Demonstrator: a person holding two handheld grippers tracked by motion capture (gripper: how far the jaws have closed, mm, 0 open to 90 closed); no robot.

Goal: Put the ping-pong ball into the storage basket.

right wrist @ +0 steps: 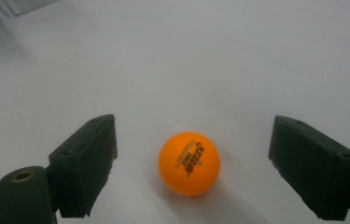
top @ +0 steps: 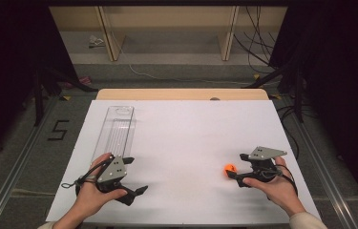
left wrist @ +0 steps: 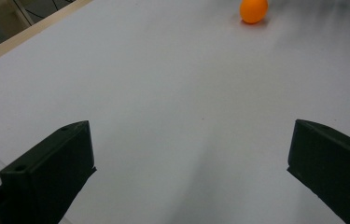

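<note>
Smooth white tabletop (top: 181,138), round orange ball (right wrist: 189,163) between right gripper's (right wrist: 193,154) spread fingers, left gripper's (left wrist: 189,154) fingers apart, empty

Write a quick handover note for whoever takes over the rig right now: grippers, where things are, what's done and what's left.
Right gripper: open, jaws either side of the orange ball, not touching it.
Left gripper: open, holding nothing, beside the near end of the clear tray.
Ball lies on the white table, right of centre; the tray lies at the left with nothing visible in it.
Done: right gripper lined up on the ball.
Left: likely close on the ball, lift it and carry it to the tray.
</note>
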